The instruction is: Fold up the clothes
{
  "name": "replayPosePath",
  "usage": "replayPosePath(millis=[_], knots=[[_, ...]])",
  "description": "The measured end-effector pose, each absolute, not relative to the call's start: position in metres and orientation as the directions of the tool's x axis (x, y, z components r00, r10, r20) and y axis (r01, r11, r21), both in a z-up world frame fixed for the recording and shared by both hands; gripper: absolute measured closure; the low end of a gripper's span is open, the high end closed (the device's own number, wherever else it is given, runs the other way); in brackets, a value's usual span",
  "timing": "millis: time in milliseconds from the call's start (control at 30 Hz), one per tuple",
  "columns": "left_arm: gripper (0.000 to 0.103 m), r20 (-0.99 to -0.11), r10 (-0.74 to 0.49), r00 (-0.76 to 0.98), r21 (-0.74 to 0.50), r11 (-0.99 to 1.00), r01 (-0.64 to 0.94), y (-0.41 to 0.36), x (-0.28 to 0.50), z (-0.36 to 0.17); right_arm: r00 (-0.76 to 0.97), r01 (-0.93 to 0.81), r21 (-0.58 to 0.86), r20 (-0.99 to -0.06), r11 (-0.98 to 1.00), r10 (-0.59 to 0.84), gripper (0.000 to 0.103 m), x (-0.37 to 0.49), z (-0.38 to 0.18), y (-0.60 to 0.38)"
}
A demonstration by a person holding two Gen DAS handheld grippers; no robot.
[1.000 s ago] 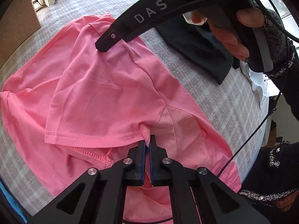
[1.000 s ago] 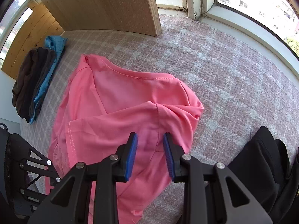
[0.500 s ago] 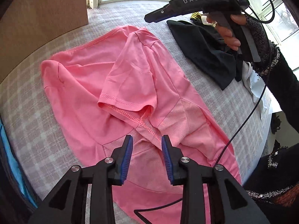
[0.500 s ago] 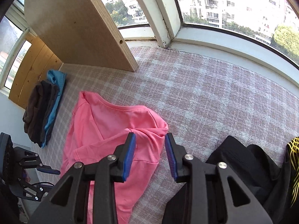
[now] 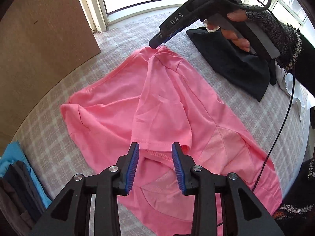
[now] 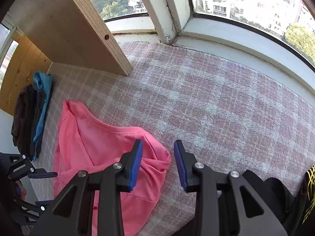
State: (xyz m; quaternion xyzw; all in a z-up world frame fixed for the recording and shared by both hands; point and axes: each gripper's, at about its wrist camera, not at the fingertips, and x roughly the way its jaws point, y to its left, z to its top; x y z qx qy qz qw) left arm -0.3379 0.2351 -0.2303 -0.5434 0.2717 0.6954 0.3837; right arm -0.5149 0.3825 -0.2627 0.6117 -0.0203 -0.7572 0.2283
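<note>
Left tool [image 5: 155, 166] gapes wide, holding nothing, over my pink shirt [image 5: 163, 118] spread on the checked bed cover [image 5: 126, 39]; one sleeve lies folded inward, its hem at 12 o'clock of the pads. Thin, limp knit, likely light and slippery; pinch hems or seams.

Right tool [image 6: 157, 164] also wide and bare, shoulder bunched at its 9 o'clock. Folded pile [image 6: 33, 118] farther at 9.

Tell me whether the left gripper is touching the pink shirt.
Cannot tell. In the left wrist view the left gripper is open over the pink shirt, its pads straddling the sleeve hem, but no gap or contact shows plainly.
</note>
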Motion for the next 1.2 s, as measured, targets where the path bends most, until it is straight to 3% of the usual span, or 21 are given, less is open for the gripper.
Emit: replayPosePath(millis=[100,267,333,367,433,633,767,867,1033,1200], knots=[[0.062,-0.964,0.229,-0.137,-0.011,-0.549,-0.836,0.260,-0.360,-0.242,-0.118,0.342,0.322,-0.917,-0.883,-0.381,0.070,-0.519,-0.265,0.375],[0.067,-0.963,0.227,-0.144,0.005,-0.522,-0.853,0.295,-0.387,-0.259,-0.104,0.412,0.267,-0.936,-0.871,-0.336,0.070,-0.516,-0.268,0.365],[0.100,-0.965,0.240,-0.109,-0.025,-0.495,-0.869,0.298,-0.385,-0.262,-0.105,0.441,0.245,-0.941,-0.864,-0.320,0.070,-0.513,-0.267,0.362],[0.101,-0.964,0.246,-0.099,-0.033,-0.481,-0.876,0.298,-0.381,-0.260,-0.101,0.453,0.235,-0.945,-0.860,-0.312,0.073,-0.513,-0.267,0.360],[0.101,-0.953,0.292,-0.082,-0.063,-0.456,-0.888,0.295,-0.370,-0.247,-0.110,0.479,0.189,-0.956,-0.857,-0.272,0.095,-0.512,-0.266,0.357],[0.101,-0.910,0.414,-0.028,-0.144,-0.378,-0.915,0.283,-0.342,-0.212,-0.215,0.436,0.084,-0.957,-0.896,-0.195,0.099,-0.524,-0.256,0.367],[0.098,-0.938,0.338,-0.076,-0.101,-0.476,-0.874,0.281,-0.363,-0.228,-0.213,0.389,0.087,-0.960,-0.917,-0.181,0.095,-0.528,-0.255,0.374],[0.100,-0.947,0.318,-0.048,-0.135,-0.528,-0.839,0.277,-0.377,-0.245,-0.136,0.375,0.157,-0.966,-0.914,-0.222,0.069,-0.522,-0.249,0.377],[0.099,-0.930,0.365,-0.037,-0.149,-0.468,-0.871,0.283,-0.364,-0.237,-0.047,0.371,0.141,-0.984,-0.918,-0.170,0.069,-0.520,-0.255,0.372],[0.099,-0.912,0.408,-0.047,-0.143,-0.423,-0.895,0.289,-0.355,-0.217,0.056,0.322,0.257,-0.966,-0.911,-0.253,0.069,-0.527,-0.263,0.372]])
